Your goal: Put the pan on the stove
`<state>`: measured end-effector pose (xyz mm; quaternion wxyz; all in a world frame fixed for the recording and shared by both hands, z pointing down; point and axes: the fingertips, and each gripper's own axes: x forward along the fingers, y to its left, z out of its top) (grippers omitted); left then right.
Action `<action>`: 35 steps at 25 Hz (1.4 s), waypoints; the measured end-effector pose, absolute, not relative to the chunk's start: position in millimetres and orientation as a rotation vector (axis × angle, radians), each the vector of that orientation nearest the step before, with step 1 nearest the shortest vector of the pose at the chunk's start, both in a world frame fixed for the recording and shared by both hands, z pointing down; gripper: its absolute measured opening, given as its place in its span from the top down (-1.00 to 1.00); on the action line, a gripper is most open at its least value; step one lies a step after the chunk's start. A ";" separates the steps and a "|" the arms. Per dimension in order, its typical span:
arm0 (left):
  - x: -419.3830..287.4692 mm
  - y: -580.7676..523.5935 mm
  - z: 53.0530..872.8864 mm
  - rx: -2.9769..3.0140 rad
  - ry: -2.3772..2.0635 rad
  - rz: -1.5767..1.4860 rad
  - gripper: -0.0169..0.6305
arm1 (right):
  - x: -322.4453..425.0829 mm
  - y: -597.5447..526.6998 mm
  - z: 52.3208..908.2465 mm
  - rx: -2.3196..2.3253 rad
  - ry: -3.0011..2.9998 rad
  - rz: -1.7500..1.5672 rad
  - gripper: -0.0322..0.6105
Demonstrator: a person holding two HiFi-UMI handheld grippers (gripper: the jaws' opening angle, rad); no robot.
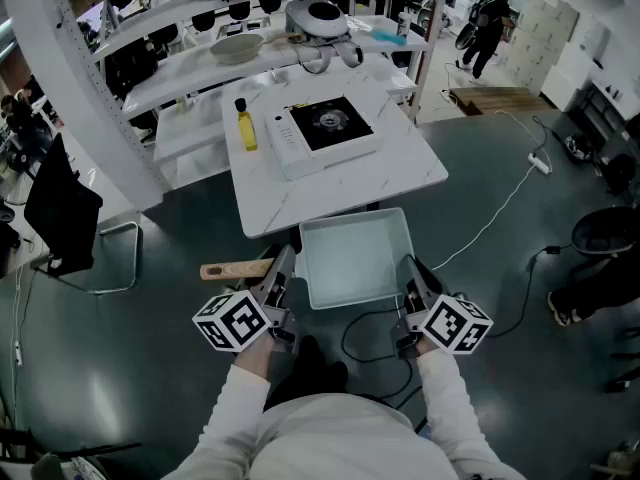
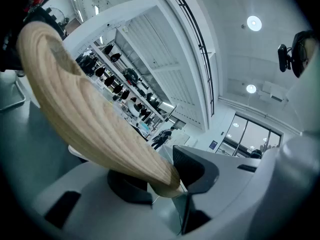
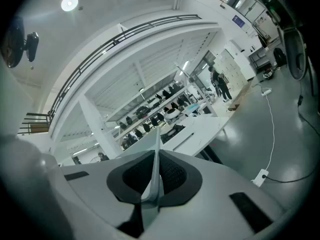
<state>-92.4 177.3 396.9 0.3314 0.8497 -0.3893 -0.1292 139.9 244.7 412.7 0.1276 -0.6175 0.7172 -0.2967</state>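
The pan (image 1: 355,258), square and pale, hangs in the air on the person's side of the stove (image 1: 325,128), well apart from it. The left gripper (image 1: 283,266) clamps the pan's wooden handle (image 1: 232,269), its jaws held fairly wide by the wood. The right gripper (image 1: 412,272) is pinched almost closed on the thin rim opposite. A yellow bottle (image 1: 245,126) stands just left of the stove.

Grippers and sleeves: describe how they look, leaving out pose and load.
Both the left gripper and right gripper have pale grey bodies with dark pads on the fingers. Each carries a white cube printed with black square markers. The sleeves are white and long.
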 end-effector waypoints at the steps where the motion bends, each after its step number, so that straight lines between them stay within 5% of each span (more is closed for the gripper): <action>1: -93.4 178.6 396.6 2.220 -1.018 -0.339 0.52 | 138.7 245.7 412.1 -1.795 2.089 -0.863 0.76; 21: -91.0 178.2 402.2 2.190 -1.046 -0.324 0.52 | 142.2 239.3 418.2 -1.784 2.082 -0.888 0.76; 35: -75.6 83.5 407.6 2.198 -1.010 -0.308 0.52 | 155.1 152.4 422.4 -1.811 2.057 -0.901 0.76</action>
